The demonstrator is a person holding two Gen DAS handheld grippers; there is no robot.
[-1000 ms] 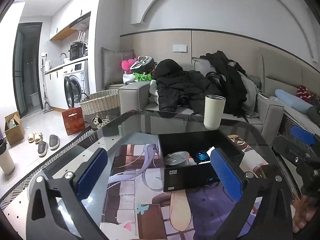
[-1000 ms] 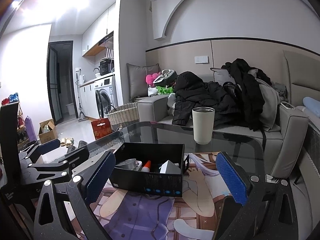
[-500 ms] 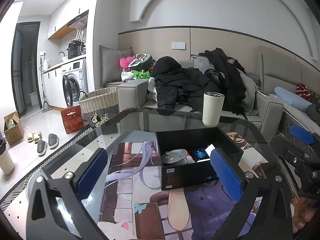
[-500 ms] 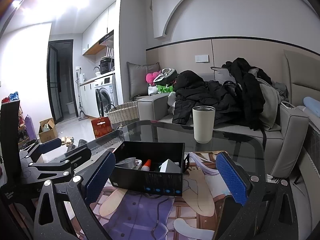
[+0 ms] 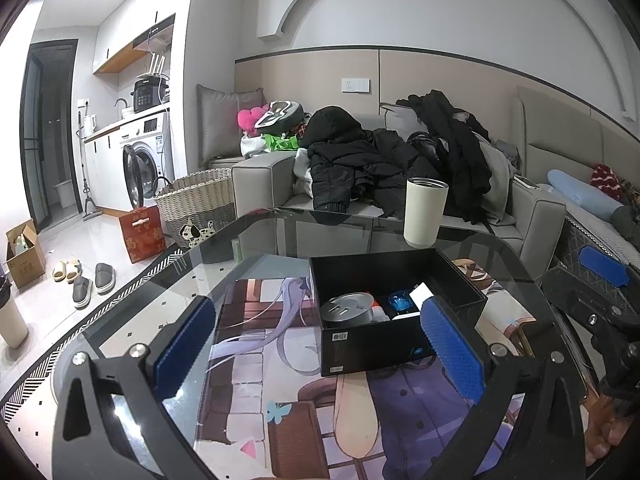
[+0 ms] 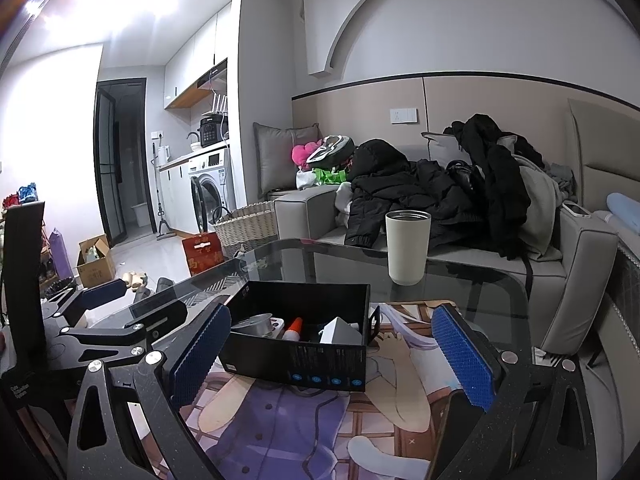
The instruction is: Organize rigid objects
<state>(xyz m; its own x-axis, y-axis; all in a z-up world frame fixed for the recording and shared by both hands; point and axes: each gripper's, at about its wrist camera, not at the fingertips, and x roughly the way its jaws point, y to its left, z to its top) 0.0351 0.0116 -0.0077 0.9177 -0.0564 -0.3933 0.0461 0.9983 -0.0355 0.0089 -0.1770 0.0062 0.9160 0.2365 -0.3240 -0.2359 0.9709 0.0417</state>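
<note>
Two grippers hang over the glass table (image 5: 132, 320), each with its jaws spread wide and nothing between the blue pads. From left to right in your left wrist view: your left gripper (image 5: 320, 348) frames the printed mat (image 5: 256, 344) under the glass, and just ahead of its right pad sits the black box (image 5: 394, 344), open at the top. Inside the box, from left to right, lie a round metal tin (image 5: 347, 310), a small blue object (image 5: 401, 301) and a white card-like piece (image 5: 422, 293). Behind the box, near the table's far edge, stands the cream tumbler (image 5: 424, 212), upright and apart from the box. At the far right edge you see your right gripper's blue pad and black frame.

From left to right in your right wrist view: your left gripper shows at the left edge; your right gripper (image 6: 332, 356) points at the same box (image 6: 316, 368), which lies between its pads but untouched. The tin (image 6: 256, 323), an orange-tipped tube (image 6: 293, 327) and a white block (image 6: 340, 332) rest inside it. The tumbler (image 6: 407, 246) stands beyond.
</note>
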